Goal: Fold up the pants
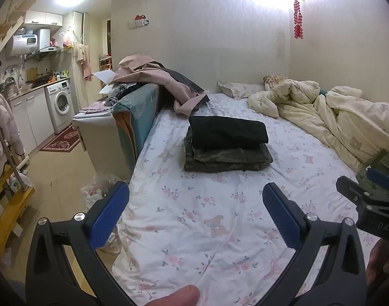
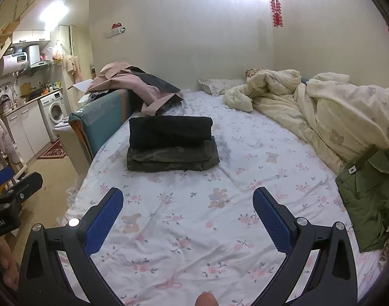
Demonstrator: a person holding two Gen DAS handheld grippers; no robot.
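Note:
A stack of folded pants lies on the floral bed sheet point(image 1: 194, 229): black pants point(image 1: 227, 132) on top of camouflage pants point(image 1: 227, 159). The stack also shows in the right wrist view, black point(image 2: 170, 131) over camouflage point(image 2: 172, 159). Unfolded olive green pants point(image 2: 370, 199) lie at the bed's right edge. My left gripper point(image 1: 195, 207) is open and empty, above bare sheet in front of the stack. My right gripper point(image 2: 188, 213) is open and empty, also above bare sheet. The right gripper's body shows at the right edge of the left wrist view point(image 1: 372, 199).
A crumpled cream duvet point(image 2: 321, 107) and pillow point(image 2: 217, 85) fill the bed's far right. A pile of pink and dark clothes point(image 1: 158, 79) hangs over the teal headboard point(image 1: 138, 117) at the left. Beyond the bed's left edge are floor, a washing machine point(image 1: 60, 103) and kitchen cabinets.

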